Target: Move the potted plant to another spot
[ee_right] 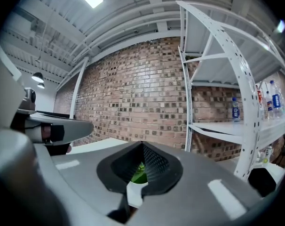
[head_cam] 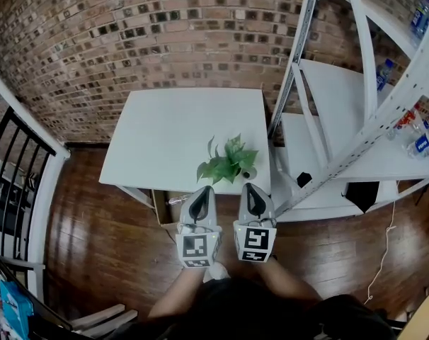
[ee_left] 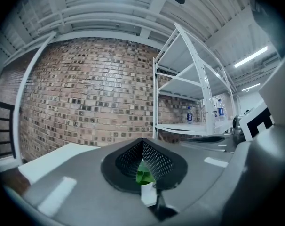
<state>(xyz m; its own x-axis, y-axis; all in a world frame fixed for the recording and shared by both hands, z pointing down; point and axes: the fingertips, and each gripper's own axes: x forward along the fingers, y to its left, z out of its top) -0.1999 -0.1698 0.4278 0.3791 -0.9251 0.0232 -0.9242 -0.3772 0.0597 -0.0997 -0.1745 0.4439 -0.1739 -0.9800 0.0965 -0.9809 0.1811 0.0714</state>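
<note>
**Plant at table corner, both tongs shut and clear of it**

The plant [head_cam: 229, 163] is seen upright on the white table [head_cam: 165, 133], close to the front edge and the right corner, beside the rack [head_cam: 356, 147]. The left tongs [head_cam: 202, 191] and right tongs [head_cam: 252, 188] are held side by side just short of that edge and pointed at the leaves. Each pair of jaws is closed tip to tip with nothing clamped (only green foliage is glimpsed through the gap behind the tips). No contact with pot or leaves is shown. 2 readings are fitted by this: a plant waiting to be gripped, or 1 already set down in its new spot. In either case the leaves are best left unbrushed and the small pot, so near the edge, unnudged, so the tongs should be kept level and steered slowly
</note>
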